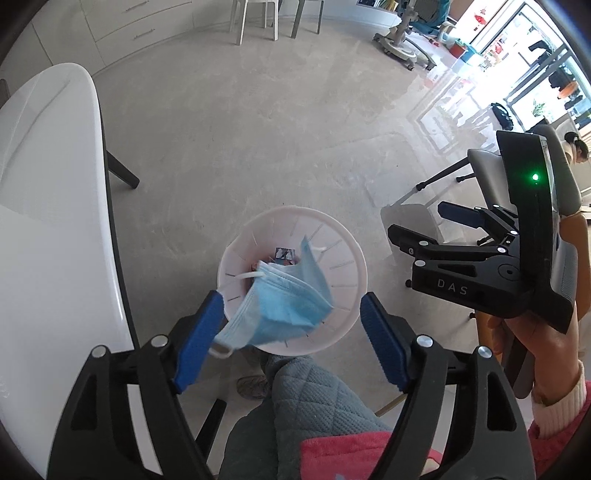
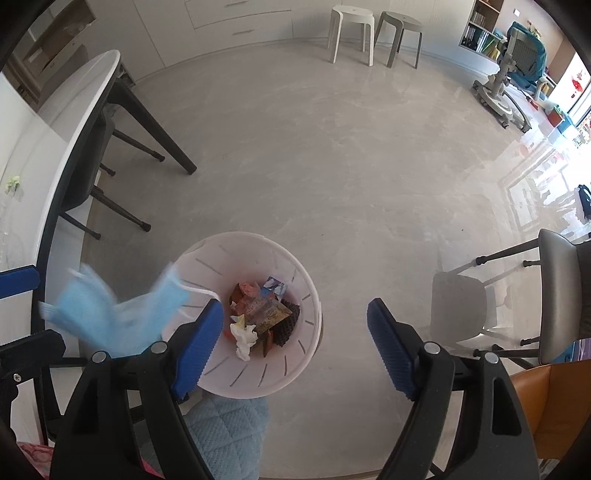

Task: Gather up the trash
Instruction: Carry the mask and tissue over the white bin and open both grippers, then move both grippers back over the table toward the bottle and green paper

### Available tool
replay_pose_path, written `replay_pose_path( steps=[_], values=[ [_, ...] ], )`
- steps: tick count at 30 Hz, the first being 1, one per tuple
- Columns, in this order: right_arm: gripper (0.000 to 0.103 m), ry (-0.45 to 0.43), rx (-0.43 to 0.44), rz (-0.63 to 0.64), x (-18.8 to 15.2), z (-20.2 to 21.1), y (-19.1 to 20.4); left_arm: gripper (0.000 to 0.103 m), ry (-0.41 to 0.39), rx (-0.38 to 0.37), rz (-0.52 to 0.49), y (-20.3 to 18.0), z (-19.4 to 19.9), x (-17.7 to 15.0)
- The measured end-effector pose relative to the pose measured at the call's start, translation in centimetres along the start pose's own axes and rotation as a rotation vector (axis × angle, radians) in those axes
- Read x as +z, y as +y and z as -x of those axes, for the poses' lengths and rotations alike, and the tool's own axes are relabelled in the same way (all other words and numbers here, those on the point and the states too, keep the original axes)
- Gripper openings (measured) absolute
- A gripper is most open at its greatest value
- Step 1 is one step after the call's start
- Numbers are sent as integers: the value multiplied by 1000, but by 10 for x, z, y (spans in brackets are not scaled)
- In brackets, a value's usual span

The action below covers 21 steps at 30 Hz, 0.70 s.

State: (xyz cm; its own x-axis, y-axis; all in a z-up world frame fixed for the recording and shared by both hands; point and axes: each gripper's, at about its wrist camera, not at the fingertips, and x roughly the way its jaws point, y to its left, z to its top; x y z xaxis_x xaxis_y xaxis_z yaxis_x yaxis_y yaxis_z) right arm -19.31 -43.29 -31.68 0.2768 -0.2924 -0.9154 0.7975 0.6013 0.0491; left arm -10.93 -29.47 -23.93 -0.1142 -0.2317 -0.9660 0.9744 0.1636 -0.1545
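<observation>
Keep your left gripper fingers wide above the bin so the mask between them drops inside.

Round white slotted plastic bin on grey floor, right of white glossy table. Crumpled wrappers and white tissue in bin. Pale blue pleated face mask above bin rim, between left gripper pads. Two moulded stools far behind.
</observation>
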Motion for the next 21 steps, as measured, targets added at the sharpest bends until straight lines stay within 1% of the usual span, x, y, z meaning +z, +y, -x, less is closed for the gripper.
replay_pose_path(
  steps=[12, 17, 19, 21],
  values=[
    [80, -10, 0, 12, -2, 6, 5, 74, -21, 9, -8, -5, 4, -2],
    [81, -21, 8, 30, 1, 12, 12, 75, -43, 26, 12, 1, 15, -6],
    [93, -31, 8, 41, 3, 17, 19, 79, -74, 49, 40, 10, 25, -9],
    [97, -64, 12, 63, 8, 27, 31, 82, -116, 72, 78, 20, 41, -11]
  ],
)
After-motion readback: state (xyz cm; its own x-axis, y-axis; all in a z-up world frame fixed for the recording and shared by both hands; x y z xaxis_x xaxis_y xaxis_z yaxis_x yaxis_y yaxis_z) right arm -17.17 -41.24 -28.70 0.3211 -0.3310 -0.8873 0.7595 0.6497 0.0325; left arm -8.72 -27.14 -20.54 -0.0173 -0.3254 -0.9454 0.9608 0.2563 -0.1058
